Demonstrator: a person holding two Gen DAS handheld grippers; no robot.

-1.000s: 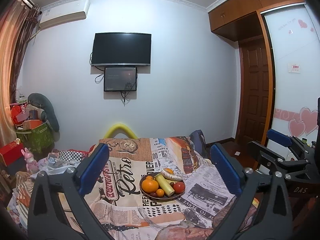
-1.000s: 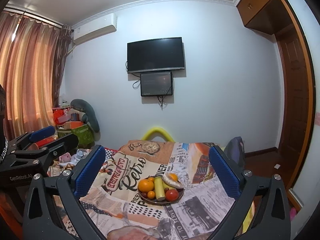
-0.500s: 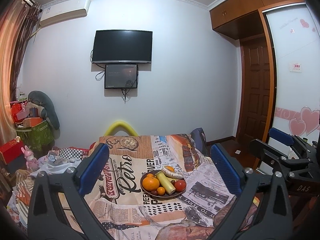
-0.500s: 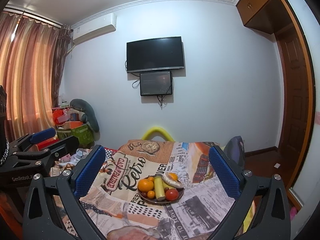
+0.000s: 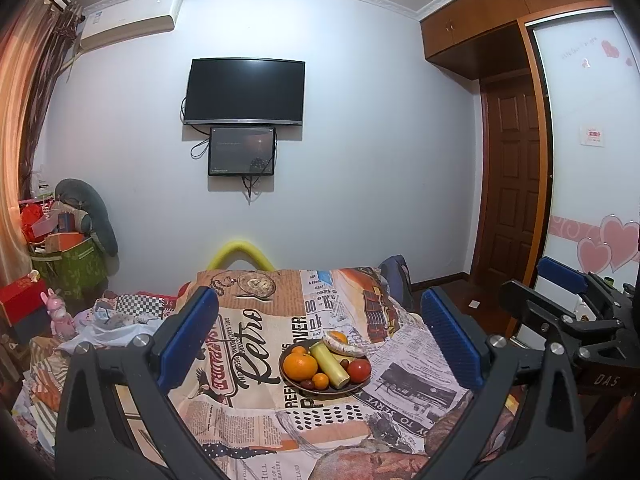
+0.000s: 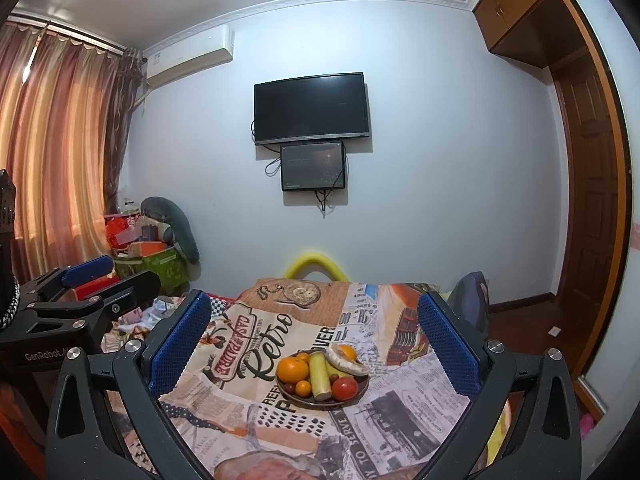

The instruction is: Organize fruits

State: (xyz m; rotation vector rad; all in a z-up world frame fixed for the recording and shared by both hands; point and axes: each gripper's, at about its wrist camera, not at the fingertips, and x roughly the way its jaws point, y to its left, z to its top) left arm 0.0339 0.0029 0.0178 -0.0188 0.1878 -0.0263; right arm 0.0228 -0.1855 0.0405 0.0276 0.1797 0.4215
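Your left gripper (image 5: 320, 340) hangs right up front, blue pads spread wide with nothing between them, and your right gripper (image 6: 316, 338) matches it: jaws wide apart, gripping nothing. Both sit above the near end of the table, well short of the fruit. In the left wrist view your right gripper pokes in at the right edge; in the right wrist view the left one shows at the left edge.

Under them lies the tablecloth (image 5: 248, 420), a newspaper-and-"Retro" print, rumpled toward you. Further along, framed between your fingers in both views, there's the plate (image 6: 348, 400), a dark round dish resting on the cloth. On it: a big orange (image 6: 293, 370) on the left, a pale green-yellow cylindrical fruit (image 6: 319, 376) lying down the middle, a red tomato (image 6: 344, 388) at the front right, a small orange (image 6: 303, 388) at the front, with small dark fruits beside it. Across the back right lies a pale flattish piece (image 6: 346, 360) that can't be identified, with more orange behind it. Everything is piled together, touching.

Past the table's far edge, a yellow foam arch (image 5: 240, 252). To the left, a heap of boxes and bags (image 5: 60, 248) by the curtains. On the far wall hangs a dark TV (image 5: 245, 92) with a smaller screen (image 5: 242, 151) just below it.
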